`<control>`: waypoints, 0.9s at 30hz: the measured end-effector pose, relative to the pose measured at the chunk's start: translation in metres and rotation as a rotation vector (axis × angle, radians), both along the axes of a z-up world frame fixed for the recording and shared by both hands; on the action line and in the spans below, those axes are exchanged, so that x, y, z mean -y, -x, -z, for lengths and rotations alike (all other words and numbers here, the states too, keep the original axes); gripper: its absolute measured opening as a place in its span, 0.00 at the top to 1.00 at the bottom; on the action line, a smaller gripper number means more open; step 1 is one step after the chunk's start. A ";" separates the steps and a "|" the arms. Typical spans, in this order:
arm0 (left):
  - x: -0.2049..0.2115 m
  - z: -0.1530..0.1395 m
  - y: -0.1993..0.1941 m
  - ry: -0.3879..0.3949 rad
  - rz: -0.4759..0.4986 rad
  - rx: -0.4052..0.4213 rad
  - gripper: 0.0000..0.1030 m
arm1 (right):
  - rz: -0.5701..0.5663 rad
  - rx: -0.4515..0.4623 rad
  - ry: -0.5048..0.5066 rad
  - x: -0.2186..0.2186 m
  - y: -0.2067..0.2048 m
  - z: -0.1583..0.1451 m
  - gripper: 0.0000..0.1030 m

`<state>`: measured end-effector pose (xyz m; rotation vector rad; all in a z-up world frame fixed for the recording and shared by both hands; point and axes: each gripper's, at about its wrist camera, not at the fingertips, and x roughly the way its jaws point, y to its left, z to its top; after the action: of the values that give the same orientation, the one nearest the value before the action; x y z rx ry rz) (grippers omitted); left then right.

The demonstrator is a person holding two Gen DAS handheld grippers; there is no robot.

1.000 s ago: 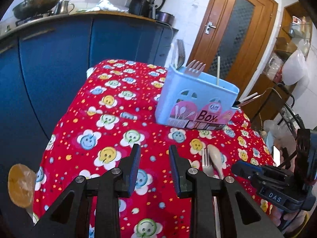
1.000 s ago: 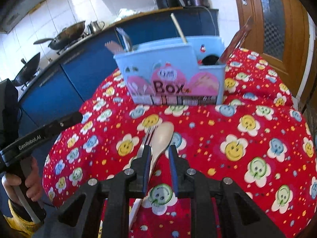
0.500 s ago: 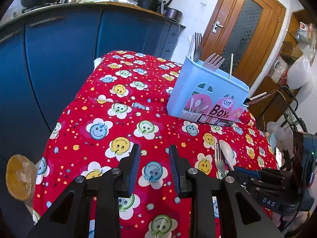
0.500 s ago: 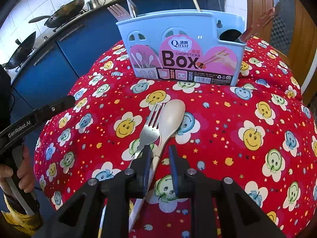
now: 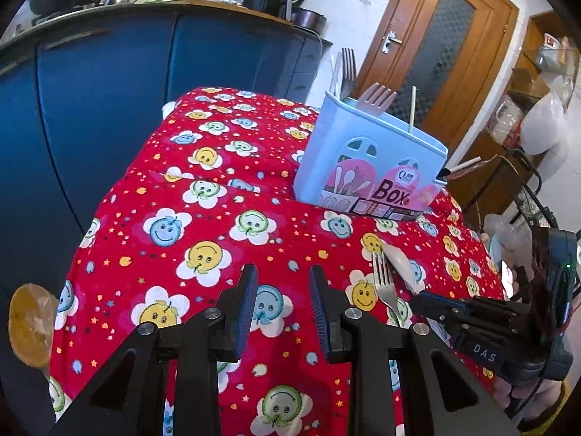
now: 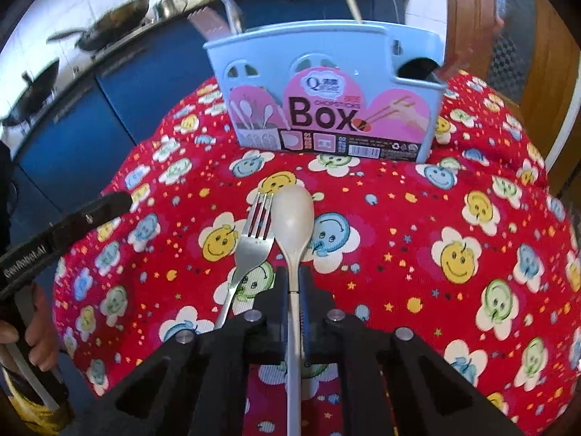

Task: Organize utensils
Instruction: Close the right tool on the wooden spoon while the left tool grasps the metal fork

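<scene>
The fork (image 6: 250, 250) handle disappears beneath the right tool (image 6: 293, 283); spoon (image 6: 293, 225) handle leaves frame.

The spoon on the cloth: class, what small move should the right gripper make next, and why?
Probably lift straight up. The right gripper has its jaws closed on the handle of the cream spoon, which lies on the red tablecloth close beside the metal fork. Raising it first should clear the fork before carrying it to the blue utensil box.

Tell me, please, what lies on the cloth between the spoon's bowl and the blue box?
Nothing: in the right wrist view only bare red tablecloth separates the spoon from the blue box. The fork lies beside the spoon, not between.
</scene>
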<state>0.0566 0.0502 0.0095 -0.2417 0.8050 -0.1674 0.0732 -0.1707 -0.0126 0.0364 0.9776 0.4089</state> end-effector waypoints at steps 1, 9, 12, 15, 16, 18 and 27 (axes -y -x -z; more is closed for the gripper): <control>0.001 0.000 0.000 -0.003 0.004 -0.002 0.71 | 0.004 0.002 -0.021 0.003 0.001 0.000 0.93; 0.023 0.006 -0.004 0.027 0.077 -0.066 0.71 | 0.059 0.059 -0.191 0.038 0.014 -0.008 0.93; 0.033 0.008 -0.005 0.039 0.105 -0.092 0.71 | 0.085 0.084 -0.234 0.052 0.020 -0.012 0.93; 0.043 0.008 -0.005 0.029 0.125 -0.112 0.71 | 0.107 0.113 -0.259 0.063 0.025 -0.016 0.93; 0.047 0.009 -0.005 0.031 0.133 -0.122 0.71 | 0.114 0.121 -0.270 0.067 0.027 -0.017 0.93; 0.052 0.011 -0.007 0.051 0.151 -0.152 0.71 | 0.123 0.132 -0.289 0.074 0.029 -0.019 0.93; 0.070 0.018 -0.013 0.107 0.199 -0.273 0.71 | 0.135 0.153 -0.370 0.097 0.036 -0.017 0.93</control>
<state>0.0692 -0.0196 -0.0085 -0.2887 1.0930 -0.3709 0.0370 -0.2673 0.0044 0.3984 0.7337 0.4569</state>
